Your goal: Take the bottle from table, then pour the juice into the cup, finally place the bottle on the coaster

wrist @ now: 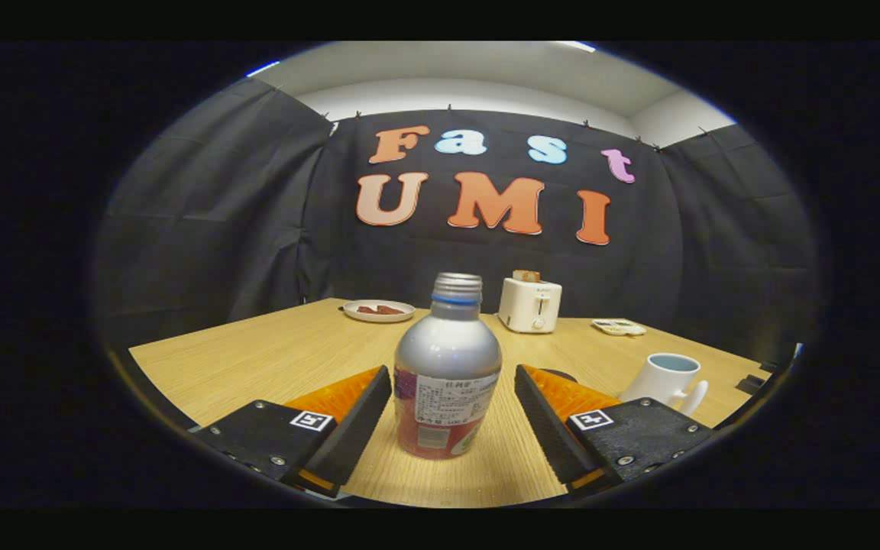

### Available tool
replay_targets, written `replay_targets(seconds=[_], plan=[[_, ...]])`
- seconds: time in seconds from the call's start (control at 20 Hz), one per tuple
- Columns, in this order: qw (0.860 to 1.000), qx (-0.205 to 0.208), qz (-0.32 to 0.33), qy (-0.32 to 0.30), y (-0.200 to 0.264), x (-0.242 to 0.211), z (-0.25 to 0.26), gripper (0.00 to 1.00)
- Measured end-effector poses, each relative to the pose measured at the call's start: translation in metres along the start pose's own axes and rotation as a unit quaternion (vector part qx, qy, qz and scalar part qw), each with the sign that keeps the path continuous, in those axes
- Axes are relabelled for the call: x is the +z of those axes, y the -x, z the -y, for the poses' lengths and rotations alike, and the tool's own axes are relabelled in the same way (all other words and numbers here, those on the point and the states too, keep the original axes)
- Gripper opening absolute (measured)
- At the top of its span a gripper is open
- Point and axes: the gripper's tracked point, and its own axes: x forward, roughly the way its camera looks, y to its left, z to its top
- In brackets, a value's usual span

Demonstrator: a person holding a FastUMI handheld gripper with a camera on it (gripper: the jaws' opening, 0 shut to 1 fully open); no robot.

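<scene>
A silver bottle [446, 367] with a red lower label and a screw neck stands upright on the wooden table [257, 359]. It stands between the two fingers of my gripper [451, 382], which is open, with a gap on each side of the bottle. A white cup [665, 380] with a handle sits on the table to the right, past the right finger. A dark round coaster [560, 374] peeks out just behind the right finger, mostly hidden by it.
A white toaster [529, 304] stands at the far side of the table. To its left is a plate [378, 310] with something red on it. A small flat tray [619, 327] lies to the toaster's right. Black cloth walls close in the booth.
</scene>
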Motion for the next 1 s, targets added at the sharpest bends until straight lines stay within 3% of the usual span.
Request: replay_targets(seconds=[0.25, 0.4, 0.75, 1.0], plan=[[0.999, 0.023, -0.03, 0.002, -0.008, -0.022, -0.012, 0.92], [0.999, 0.027, -0.028, -0.014, -0.009, -0.016, -0.012, 0.79], [0.989, 0.044, -0.015, -0.138, -0.016, 0.015, -0.008, 0.74], [0.978, 0.063, -0.04, -0.195, -0.02, 0.013, -0.011, 0.74]])
